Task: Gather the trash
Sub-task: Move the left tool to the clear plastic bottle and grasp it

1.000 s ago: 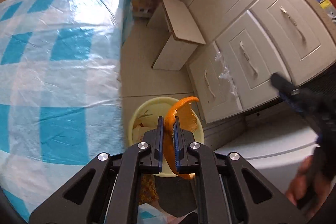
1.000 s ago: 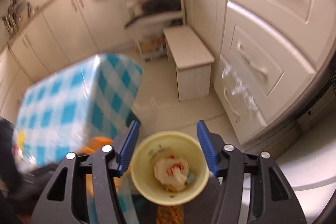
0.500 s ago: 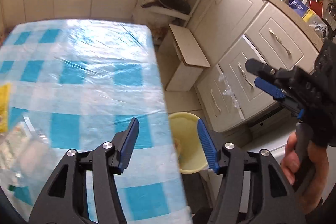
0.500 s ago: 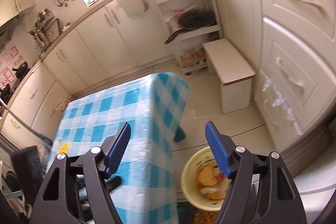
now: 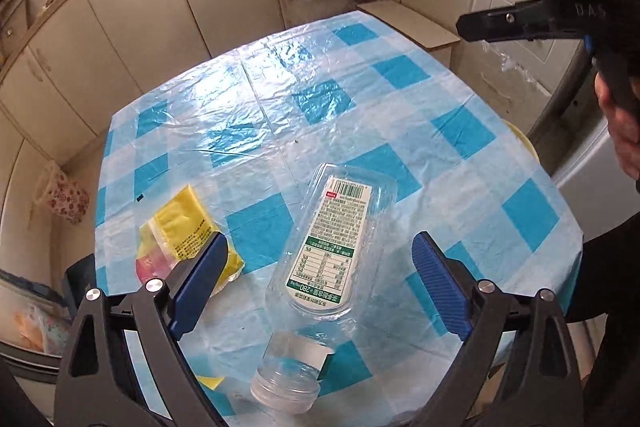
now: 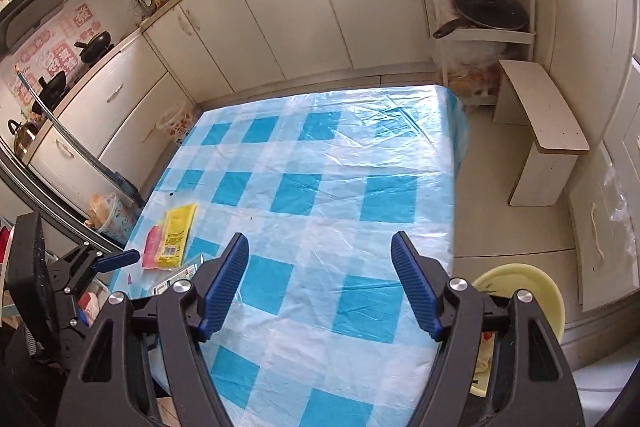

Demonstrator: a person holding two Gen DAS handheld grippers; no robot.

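My left gripper (image 5: pixel 320 287) hangs over the blue-checked table (image 5: pixel 320 95); its jaws are opening and the pads touch nothing. Below it lie a clear plastic tray with a white label (image 5: pixel 332 239), a yellow packet (image 5: pixel 184 235) and a small clear jar (image 5: pixel 286 383). My right gripper (image 6: pixel 320 283) stands open and empty above the table's near side. The yellow packet (image 6: pixel 176 231) and a pink wrapper (image 6: pixel 152 243) lie at the table's left edge in the right wrist view. The yellow bin (image 6: pixel 524 291) with trash sits on the floor at the lower right.
A white stool (image 6: pixel 548 131) stands right of the table, before a shelf holding a black pan (image 6: pixel 488 13). Cream cabinets (image 6: pixel 280 27) line the far wall. A hand (image 5: pixel 624 131) holding the right gripper fills the left wrist view's right edge.
The left gripper let go of the orange peel over the yellow bin, opened wide and swung over the table. The right gripper left the bin and now looks across the table.
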